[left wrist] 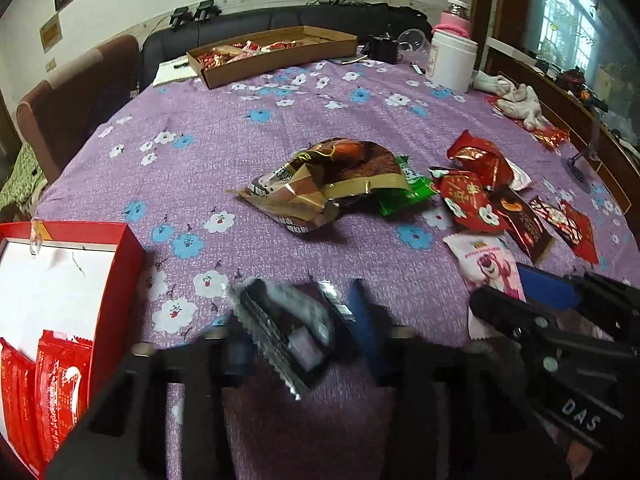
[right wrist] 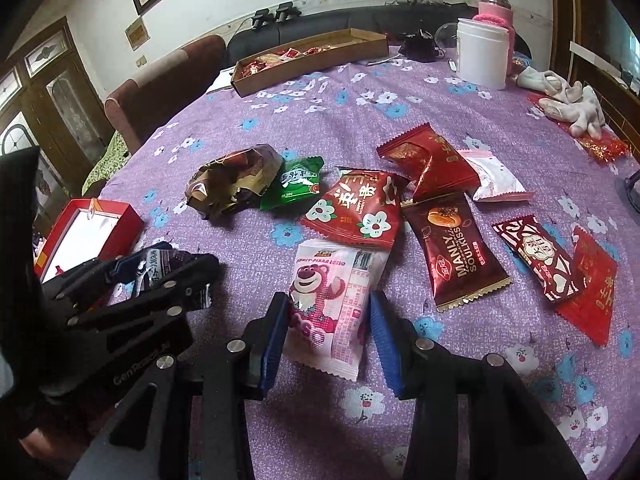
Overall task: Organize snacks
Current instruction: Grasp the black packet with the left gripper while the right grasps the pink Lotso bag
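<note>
My left gripper (left wrist: 296,312) is shut on a dark blue and silver snack packet (left wrist: 288,332), held just above the purple flowered cloth (left wrist: 240,152). To its left lies an open red box (left wrist: 120,248) with red packets (left wrist: 56,372) inside. The right wrist view shows that gripper (right wrist: 160,276) with the dark packet (right wrist: 160,262) beside the red box (right wrist: 132,220). My right gripper (right wrist: 328,298) has its blue pads (right wrist: 384,340) against both edges of a pink bear packet (right wrist: 332,292) lying on the cloth. It appears at the right of the left wrist view (left wrist: 524,292).
Loose snacks lie mid-table: a crumpled brown bag (right wrist: 232,180), a green packet (right wrist: 296,184) and several red and dark red packets (right wrist: 452,256). At the far edge are a cardboard tray (right wrist: 312,64) with snacks, a white jar (right wrist: 480,52) and pale gloves (right wrist: 572,100).
</note>
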`<state>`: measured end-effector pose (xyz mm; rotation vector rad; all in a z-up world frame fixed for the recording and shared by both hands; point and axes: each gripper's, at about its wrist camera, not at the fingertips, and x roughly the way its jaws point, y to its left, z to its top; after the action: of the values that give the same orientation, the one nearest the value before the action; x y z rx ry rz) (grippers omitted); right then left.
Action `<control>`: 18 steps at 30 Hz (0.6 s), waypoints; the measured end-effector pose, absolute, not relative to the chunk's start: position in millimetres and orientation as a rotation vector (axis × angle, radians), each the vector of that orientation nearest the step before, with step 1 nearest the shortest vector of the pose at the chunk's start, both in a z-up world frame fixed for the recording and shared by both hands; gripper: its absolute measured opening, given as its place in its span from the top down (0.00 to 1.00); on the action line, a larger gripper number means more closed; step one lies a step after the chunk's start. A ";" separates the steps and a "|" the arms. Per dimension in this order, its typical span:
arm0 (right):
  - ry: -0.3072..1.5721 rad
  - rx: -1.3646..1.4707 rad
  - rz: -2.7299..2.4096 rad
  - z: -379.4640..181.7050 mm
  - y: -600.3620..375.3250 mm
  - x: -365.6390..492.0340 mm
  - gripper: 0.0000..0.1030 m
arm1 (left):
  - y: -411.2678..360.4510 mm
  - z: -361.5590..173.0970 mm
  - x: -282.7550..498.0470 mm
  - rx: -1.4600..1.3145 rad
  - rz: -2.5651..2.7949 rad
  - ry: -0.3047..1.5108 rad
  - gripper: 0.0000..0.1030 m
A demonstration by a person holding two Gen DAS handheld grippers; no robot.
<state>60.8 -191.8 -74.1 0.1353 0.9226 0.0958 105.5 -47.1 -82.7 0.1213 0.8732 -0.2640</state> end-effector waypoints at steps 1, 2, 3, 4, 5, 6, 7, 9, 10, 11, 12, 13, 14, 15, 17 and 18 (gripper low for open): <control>0.923 0.135 0.096 -74.1 -191.7 60.7 0.58 | -46.9 -82.7 103.1 0.122 -0.270 0.872 0.78; 0.923 0.135 0.096 -74.1 -191.6 60.6 0.58 | -46.2 -82.9 101.2 0.121 -0.273 0.869 0.79; 0.922 0.134 0.095 -74.1 -191.5 60.7 0.58 | -45.0 -83.1 99.5 0.117 -0.277 0.869 0.79; 0.922 0.132 0.095 -74.0 -191.1 60.7 0.58 | -43.1 -83.0 98.4 0.107 -0.279 0.871 0.80; 0.921 0.130 0.095 -74.0 -190.9 60.7 0.57 | -41.3 -83.0 96.7 0.097 -0.281 0.872 0.81; 0.921 0.129 0.095 -74.0 -190.8 60.6 0.57 | -38.8 -82.8 95.3 0.082 -0.283 0.873 0.82; 0.920 0.127 0.096 -74.1 -190.7 60.3 0.57 | -36.5 -82.5 93.3 0.067 -0.288 0.872 0.83; 0.919 0.124 0.097 -74.0 -190.6 60.2 0.57 | -33.4 -82.5 88.7 0.052 -0.297 0.873 0.84; 0.919 0.123 0.098 -74.0 -190.6 60.4 0.57 | -32.5 -82.4 85.7 0.049 -0.300 0.874 0.84; 0.919 0.123 0.099 -74.0 -190.7 60.3 0.57 | -31.4 -82.1 83.3 0.044 -0.305 0.874 0.84; 0.918 0.123 0.100 -74.0 -190.6 60.1 0.57 | -30.2 -81.3 81.5 0.033 -0.312 0.879 0.84; 0.917 0.121 0.101 -74.0 -190.7 59.8 0.58 | -28.9 -80.2 80.6 0.024 -0.314 0.882 0.84; 0.916 0.117 0.100 -74.0 -190.4 59.8 0.58 | -27.6 -78.6 78.7 0.016 -0.312 0.882 0.84; 0.914 0.112 0.099 -74.0 -189.9 59.5 0.58 | -26.9 -77.4 76.8 0.015 -0.310 0.883 0.84; 0.911 0.106 0.098 -74.1 -189.2 59.4 0.59 | -25.9 -76.7 74.0 0.016 -0.304 0.893 0.84; 0.909 0.107 0.099 -74.0 -189.4 59.3 0.59 | -25.4 -76.9 72.2 0.011 -0.303 0.906 0.84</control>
<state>59.3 -189.4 -74.0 0.1068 0.9095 0.0989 72.2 -25.4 -76.9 0.0105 0.9059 -0.3035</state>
